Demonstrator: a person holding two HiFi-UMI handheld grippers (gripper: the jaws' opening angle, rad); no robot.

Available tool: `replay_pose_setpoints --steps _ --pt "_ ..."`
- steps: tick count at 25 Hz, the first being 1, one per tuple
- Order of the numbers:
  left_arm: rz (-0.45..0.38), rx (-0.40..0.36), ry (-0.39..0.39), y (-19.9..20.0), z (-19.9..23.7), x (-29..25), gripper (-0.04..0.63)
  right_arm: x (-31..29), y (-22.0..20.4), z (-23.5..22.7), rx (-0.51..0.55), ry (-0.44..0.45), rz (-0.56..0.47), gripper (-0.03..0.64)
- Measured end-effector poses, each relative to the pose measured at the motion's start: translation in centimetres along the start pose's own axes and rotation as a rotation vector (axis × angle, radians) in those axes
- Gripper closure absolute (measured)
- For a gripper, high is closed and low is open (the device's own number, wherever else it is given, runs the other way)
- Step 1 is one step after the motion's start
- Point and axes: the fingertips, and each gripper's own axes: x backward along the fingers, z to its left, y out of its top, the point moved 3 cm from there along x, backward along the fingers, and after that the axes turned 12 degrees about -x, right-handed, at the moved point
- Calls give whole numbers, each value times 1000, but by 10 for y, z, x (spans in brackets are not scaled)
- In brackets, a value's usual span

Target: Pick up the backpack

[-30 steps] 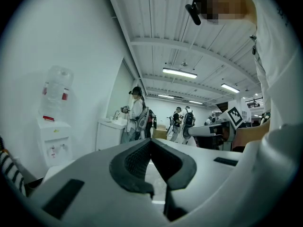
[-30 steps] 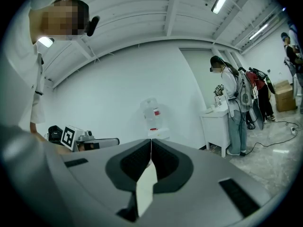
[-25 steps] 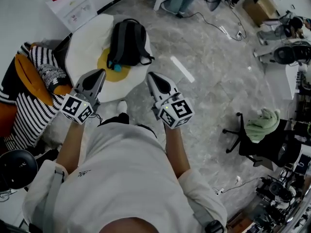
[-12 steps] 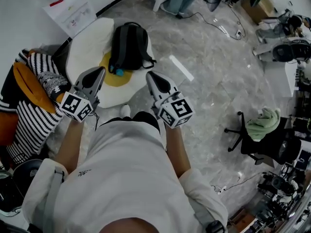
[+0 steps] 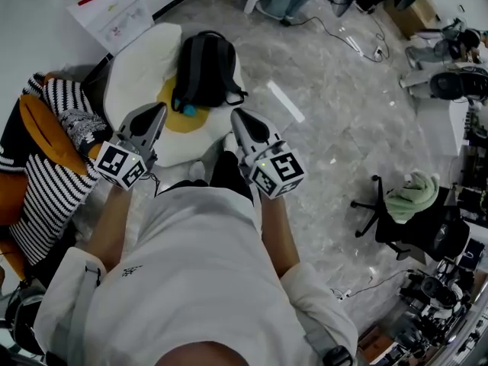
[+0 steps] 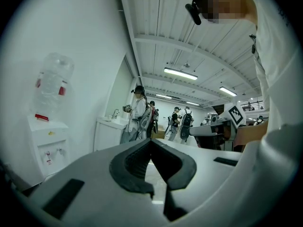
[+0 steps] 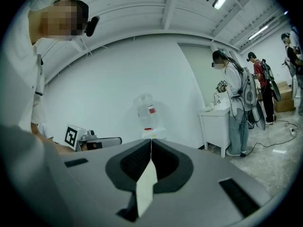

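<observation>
A black backpack (image 5: 204,69) lies flat on a white fried-egg cushion (image 5: 141,63) on the floor, in the head view's upper middle. A small blue tag shows at its near corner. My left gripper (image 5: 158,110) is held level over the cushion's near edge, short of the backpack and to its left. My right gripper (image 5: 237,116) is held level just right of the cushion, also short of the backpack. Both are shut with nothing in them. In the left gripper view the left gripper's (image 6: 151,141) jaws meet at the tips, as do the right gripper's (image 7: 151,141). Neither gripper view shows the backpack.
A striped black-and-white cushion with an orange part (image 5: 49,155) lies left of the egg cushion. A water dispenser (image 5: 110,10) stands against the wall behind it. An office chair with a green cloth (image 5: 408,204) stands at the right, and cables (image 5: 347,44) cross the marble floor. People (image 7: 236,108) stand by a white cabinet.
The person has stepped towards the cushion, carrying both grippers a little closer to the backpack. A dark shoe now shows between the grippers. Both stay shut.
</observation>
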Motion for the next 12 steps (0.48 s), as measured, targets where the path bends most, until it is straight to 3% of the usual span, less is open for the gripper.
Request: replay_pose_setpoints --steps 12 --pt "62 35 104 -21 33 -35 594 -51 6 -61 -7 66 62 609"
